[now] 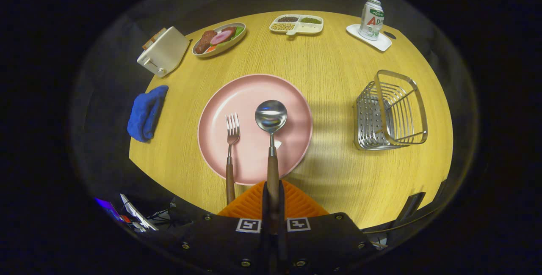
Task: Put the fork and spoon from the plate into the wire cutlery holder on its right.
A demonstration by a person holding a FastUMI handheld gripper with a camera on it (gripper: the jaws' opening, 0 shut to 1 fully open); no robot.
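The steel spoon with a brown wooden handle point(271, 139) was clamped between the gripper's point(273, 196) two fingers, which were drawn together on the near end of its handle, one pressing each side. From there the handle ran straight ahead over the near rim of the round pink plate point(250, 93), and the spoon's bowl sat above the plate's middle; whether the bowl touched the plate could not be told. Just left of the spoon lay the matching steel fork with a wooden handle point(230, 152), tines on the plate and handle sticking out past the near rim, close beside the fingers. A wide stretch of bare wooden round table point(330, 76) separated the plate from the silver wire cutlery holder point(389, 112), which stood well off to the right, open at the top. A blue folded cloth point(146, 112) lay near the table's left edge. Beyond the plate, along the far edge, sat a white toaster point(163, 50), an oval dish of food point(219, 39), a divided white tray of grains point(296, 24) and a drink can point(371, 19) on a white coaster point(381, 43).
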